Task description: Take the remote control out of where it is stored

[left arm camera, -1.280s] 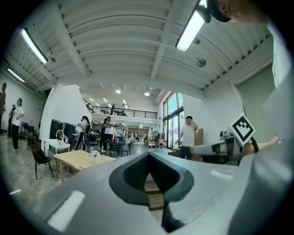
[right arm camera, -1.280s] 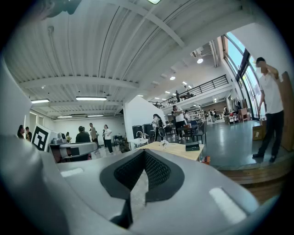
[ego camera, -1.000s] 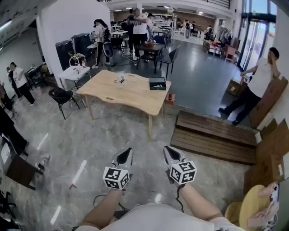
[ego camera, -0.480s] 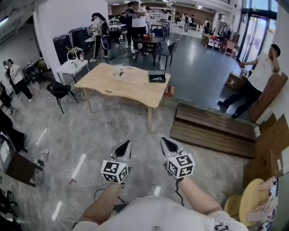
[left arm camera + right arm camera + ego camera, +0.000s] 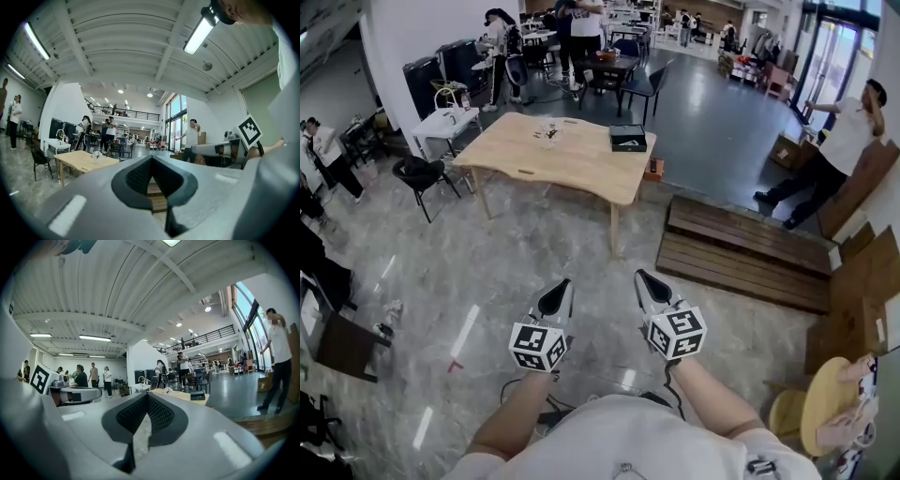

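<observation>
While I am standing on the floor [image 5: 487, 272], well apart from the table [image 5: 572, 178], I am holding the left gripper [image 5: 556, 298] and the right gripper [image 5: 648, 284] side by side in front of me. They are staying apart from each other and touching nothing, and both are pointing toward the table. Each gripper view is showing its ribbed pads meeting at the tips. Both pairs of jaws are closed together with nothing between them, and only a thin slit is showing lower down. I am not making out the remote in any view. A black box [image 5: 627, 139] is lying on the table near its right end, with a pale mark on top too small to read. The cubes [image 5: 539, 347] on the grippers are carrying black-and-white square patterns and no letters.
</observation>
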Demonstrator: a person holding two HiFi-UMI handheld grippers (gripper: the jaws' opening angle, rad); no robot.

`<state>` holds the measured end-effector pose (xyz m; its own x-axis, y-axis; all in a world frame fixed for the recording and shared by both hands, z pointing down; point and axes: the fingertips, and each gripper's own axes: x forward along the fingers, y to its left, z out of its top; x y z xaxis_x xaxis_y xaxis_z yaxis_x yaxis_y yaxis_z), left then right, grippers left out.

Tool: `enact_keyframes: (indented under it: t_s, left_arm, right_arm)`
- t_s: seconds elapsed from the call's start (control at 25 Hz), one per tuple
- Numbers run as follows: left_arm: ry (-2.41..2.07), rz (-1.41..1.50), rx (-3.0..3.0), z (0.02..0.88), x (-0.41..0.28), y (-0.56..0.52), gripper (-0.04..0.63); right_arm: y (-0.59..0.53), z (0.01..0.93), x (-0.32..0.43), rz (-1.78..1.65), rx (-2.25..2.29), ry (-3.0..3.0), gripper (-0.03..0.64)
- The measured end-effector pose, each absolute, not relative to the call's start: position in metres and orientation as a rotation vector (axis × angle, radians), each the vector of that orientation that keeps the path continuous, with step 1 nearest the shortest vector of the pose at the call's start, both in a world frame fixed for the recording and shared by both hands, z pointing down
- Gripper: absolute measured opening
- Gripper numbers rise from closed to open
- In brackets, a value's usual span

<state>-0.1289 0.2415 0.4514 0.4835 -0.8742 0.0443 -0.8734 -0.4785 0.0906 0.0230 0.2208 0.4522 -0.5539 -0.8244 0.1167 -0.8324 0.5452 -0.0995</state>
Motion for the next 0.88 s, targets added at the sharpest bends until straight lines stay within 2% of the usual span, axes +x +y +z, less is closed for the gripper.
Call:
enact_keyframes:
  t_s: [0.52, 0.88]
  left_arm:
    - [-1.485, -0.035, 2.607, 0.469, -0.142, 0.22, 0.001]
    - [-1.473, 0.009, 2.589, 0.484, -0.128, 0.14, 0.001]
  right_arm:
    - [0.211, 0.478, 0.018, 0.288, 1.51, -2.623, 0.028]
    - [0.131, 0.504, 0.037, 0.337, 1.505, -2.594, 0.028]
